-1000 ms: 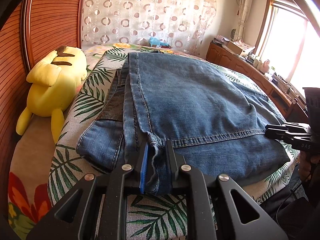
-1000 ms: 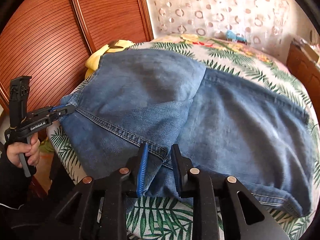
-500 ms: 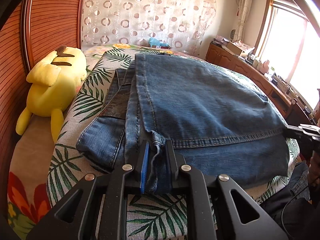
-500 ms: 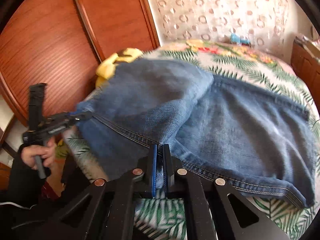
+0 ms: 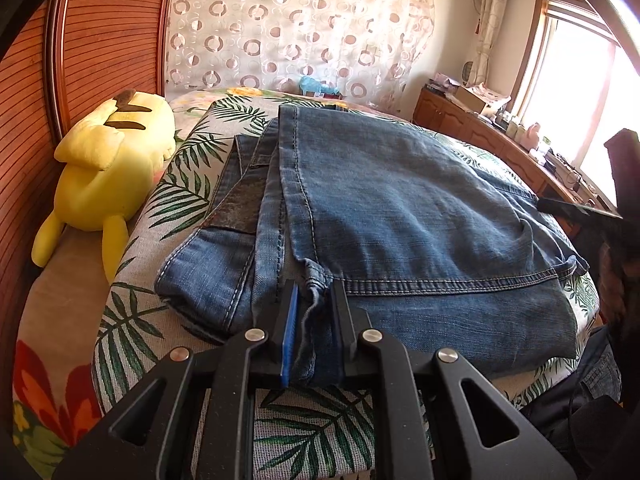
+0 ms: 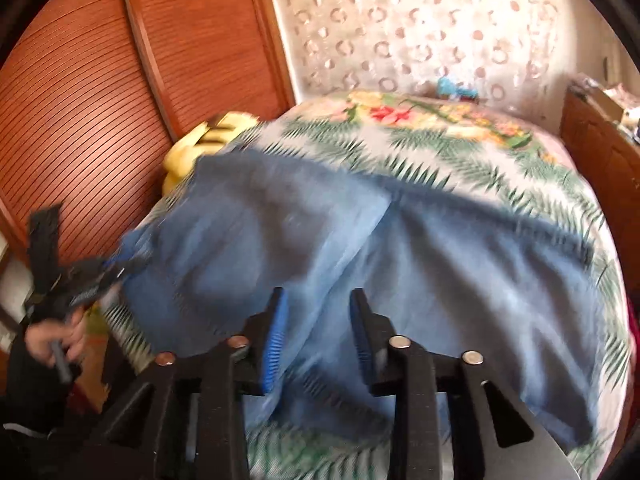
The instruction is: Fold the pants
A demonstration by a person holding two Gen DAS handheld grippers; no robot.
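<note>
A yellow plush toy (image 5: 104,168) lies at the far left of the bed (image 5: 132,320), against the wooden headboard (image 5: 80,48), well apart from the work and out of the fold's way. Right of it, the blue jeans (image 5: 400,216) lie folded on the palm-leaf bedspread, hems and waistband stacked along the near edge, probably so the layers can be taken together. The left gripper (image 5: 312,320) has its fingers clamped on that near hem at the left corner, seemingly to hold the stacked layers in line. Further right, the right wrist view is blurred by motion; there the right gripper (image 6: 316,332) has its blue-padded fingers apart, with denim between them but not pinched, so it looks to be letting go or re-gripping the near edge.
</note>
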